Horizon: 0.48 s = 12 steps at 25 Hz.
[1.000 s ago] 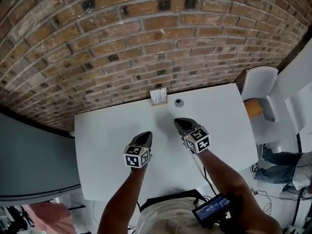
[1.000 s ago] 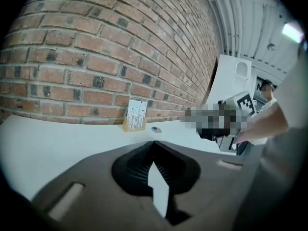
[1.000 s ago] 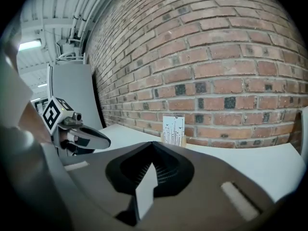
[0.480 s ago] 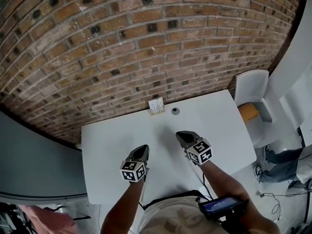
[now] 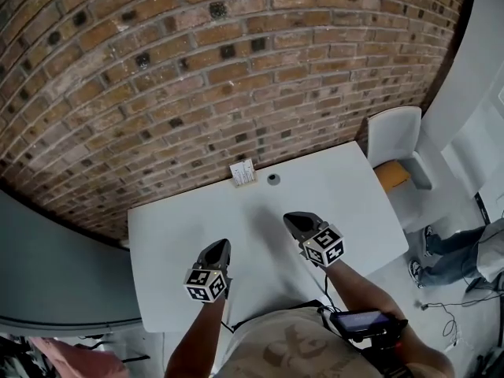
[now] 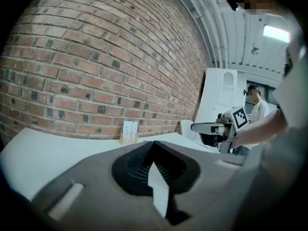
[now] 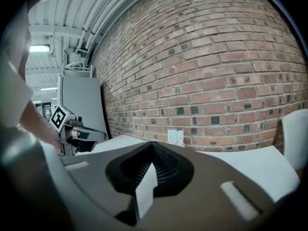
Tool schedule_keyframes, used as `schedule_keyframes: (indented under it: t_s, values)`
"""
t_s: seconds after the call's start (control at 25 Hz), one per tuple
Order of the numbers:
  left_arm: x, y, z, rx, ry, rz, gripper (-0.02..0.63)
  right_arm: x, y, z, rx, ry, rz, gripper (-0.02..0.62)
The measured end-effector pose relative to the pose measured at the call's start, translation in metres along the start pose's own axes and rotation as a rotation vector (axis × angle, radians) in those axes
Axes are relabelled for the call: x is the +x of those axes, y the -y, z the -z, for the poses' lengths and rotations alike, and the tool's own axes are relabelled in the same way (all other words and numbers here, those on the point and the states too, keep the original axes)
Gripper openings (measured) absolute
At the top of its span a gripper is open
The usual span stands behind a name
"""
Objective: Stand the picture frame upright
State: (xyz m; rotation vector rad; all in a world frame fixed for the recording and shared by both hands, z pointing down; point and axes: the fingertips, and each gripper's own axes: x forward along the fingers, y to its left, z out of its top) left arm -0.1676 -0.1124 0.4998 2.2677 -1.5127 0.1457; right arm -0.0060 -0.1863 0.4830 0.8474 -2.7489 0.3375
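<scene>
In the head view, the picture frame (image 5: 243, 172) is at the far edge of the white counter (image 5: 173, 235), right against the brick wall (image 5: 197, 77). It looks to be on its edge already, with a small dark disc (image 5: 273, 179) just beside it on the right. The left gripper (image 5: 218, 247) and right gripper (image 5: 294, 220) hover over the near half of the counter, well apart from the frame and from each other. A white chair (image 5: 398, 136) is past the counter's right end.

In the left gripper view, the jaws are pressed together with nothing between them. The frame (image 6: 129, 132) shows small and pale at the foot of the wall, face toward the camera.

In the right gripper view, the jaws are likewise closed and empty. The frame (image 7: 175, 137) is straight ahead, upright as far as can be told.

The frame looks thin, stiff and light, so it would probably tip at a nudge. Its face may be glass and easy to crack. The side edges or top rim seem the safest places to pinch, with gentle pressure, leaving the face alone.
</scene>
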Motion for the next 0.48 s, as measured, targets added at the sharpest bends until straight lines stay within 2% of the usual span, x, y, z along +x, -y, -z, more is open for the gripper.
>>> schedule_keyframes:
  t_s: [0.2,0.48]
  values:
    - [-0.002,0.009,0.009,-0.011,-0.003,0.007,0.002,-0.007,-0.004,0.016,0.037,-0.011,0.002,0.008]
    - [0.010,0.010,0.014,-0.025,-0.024,0.004,0.002,0.000,0.006,0.011,0.044,-0.005,-0.012,0.008]
